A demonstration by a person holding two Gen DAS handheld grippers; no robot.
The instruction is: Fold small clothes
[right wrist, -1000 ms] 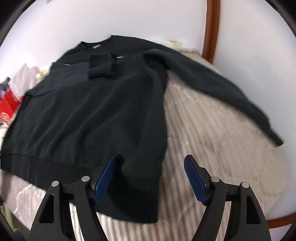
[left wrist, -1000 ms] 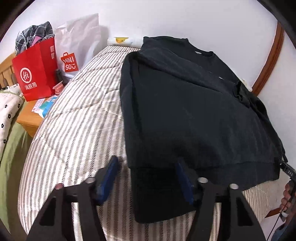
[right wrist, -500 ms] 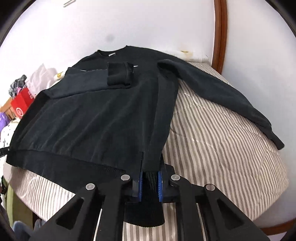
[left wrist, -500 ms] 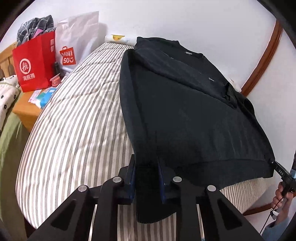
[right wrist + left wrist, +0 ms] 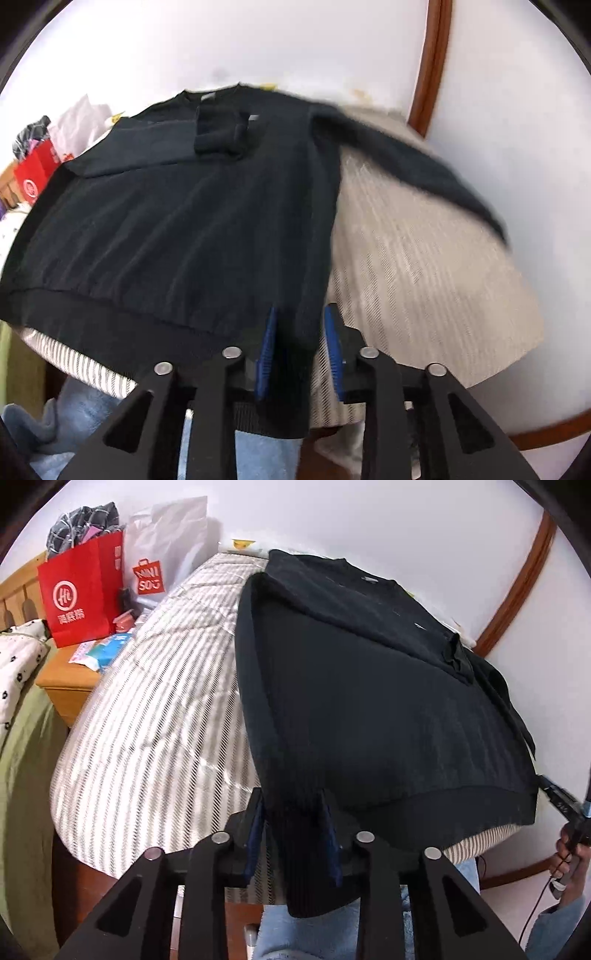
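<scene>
The black sweatshirt [image 5: 369, 701] lies spread on the striped bed [image 5: 159, 709]. Its long axis runs from the ribbed hem, nearest both cameras, to the collar at the far end by the white wall [image 5: 369, 517]. In the left wrist view the collar points toward 1 o'clock; in the right wrist view it points toward 11 o'clock. One sleeve is folded across the chest, with its cuff [image 5: 218, 129] lying just below the collar. The other sleeve [image 5: 424, 173] extends outward over the bed toward 3 o'clock in the right wrist view, where it is blurred.

The left gripper [image 5: 291, 834] holds the hem corner at the left side seam. The fabric sits between its jaws, which are opening, and a tail of ribbing hangs below them. The right gripper [image 5: 299, 350] has the opposite hem corner between its jaws, which are also opening. Whether the pads press the cloth cannot be told for certain on either side.

At 10 o'clock in the left wrist view, a red paper bag [image 5: 81, 594] and a white shopping bag [image 5: 166, 550] stand on a wooden nightstand [image 5: 66, 679] beside the bed. A curved wooden frame [image 5: 517, 576] runs along the wall at 2 o'clock.
</scene>
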